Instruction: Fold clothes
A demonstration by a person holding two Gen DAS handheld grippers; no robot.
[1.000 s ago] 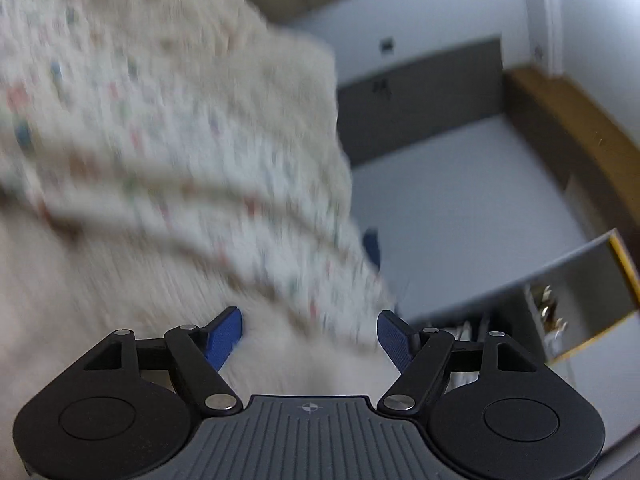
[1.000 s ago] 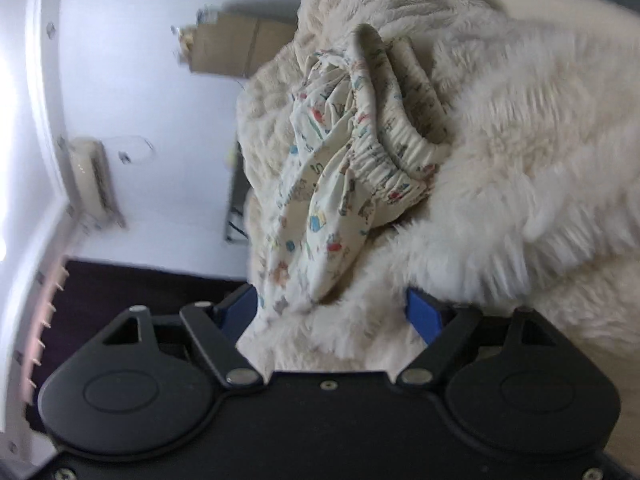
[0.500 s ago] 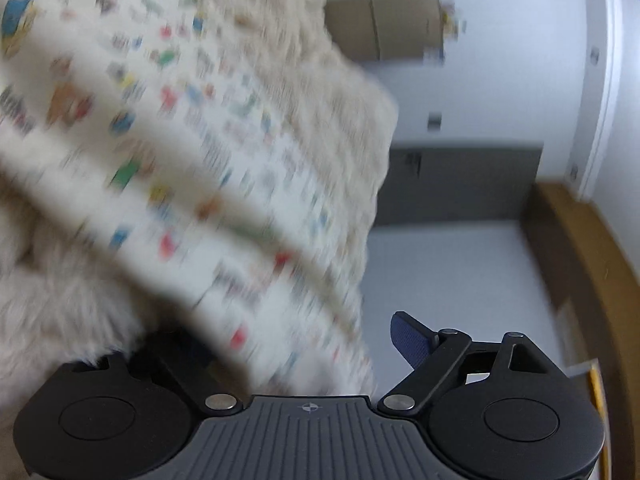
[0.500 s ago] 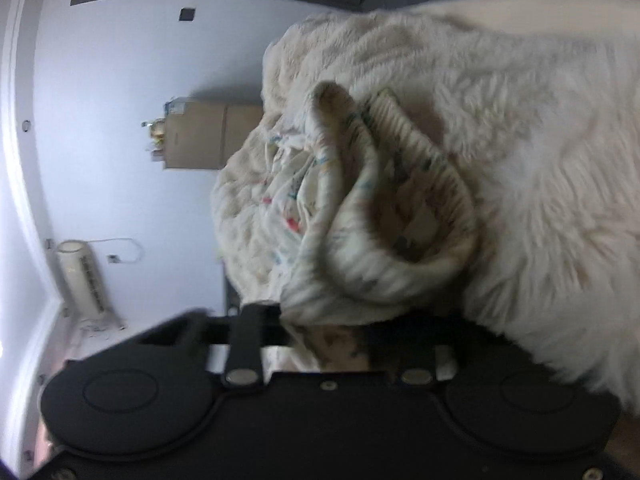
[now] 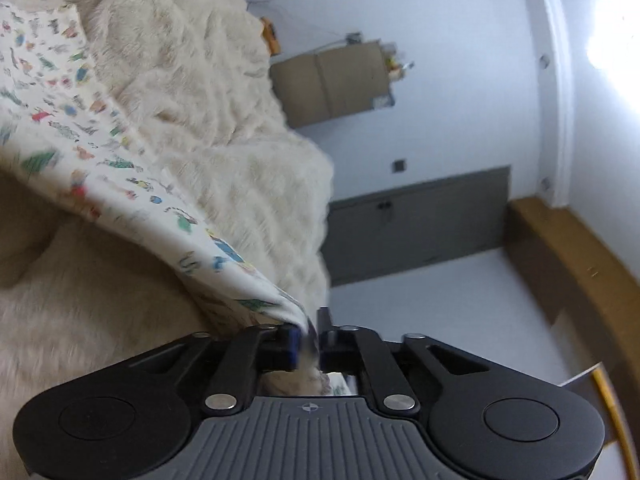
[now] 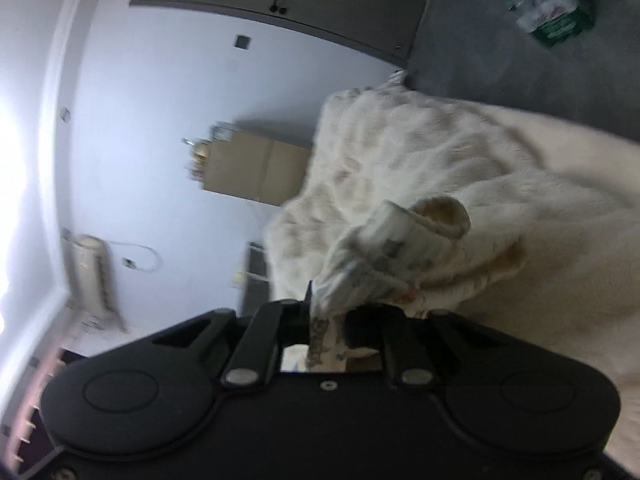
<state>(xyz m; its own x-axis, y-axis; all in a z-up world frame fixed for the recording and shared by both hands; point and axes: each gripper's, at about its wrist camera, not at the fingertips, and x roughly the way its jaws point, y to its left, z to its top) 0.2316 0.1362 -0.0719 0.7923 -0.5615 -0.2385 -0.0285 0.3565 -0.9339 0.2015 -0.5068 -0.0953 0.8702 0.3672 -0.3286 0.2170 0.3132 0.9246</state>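
Observation:
A white garment with a small coloured cartoon print lies stretched over a cream fluffy blanket. My left gripper is shut on one corner of the garment, and the cloth runs taut from it up to the left. In the right wrist view the garment's elastic waistband is bunched and lifted off the blanket. My right gripper is shut on that bunched edge.
A brown cardboard box stands against the white wall beyond the blanket and also shows in the right wrist view. A grey cabinet, a wooden ledge, a standing air conditioner and a plastic bag surround the bed.
Both grippers were open over the garment a second ago. Both have closed on its edges and lifted, pulling the cloth up off the blanket.

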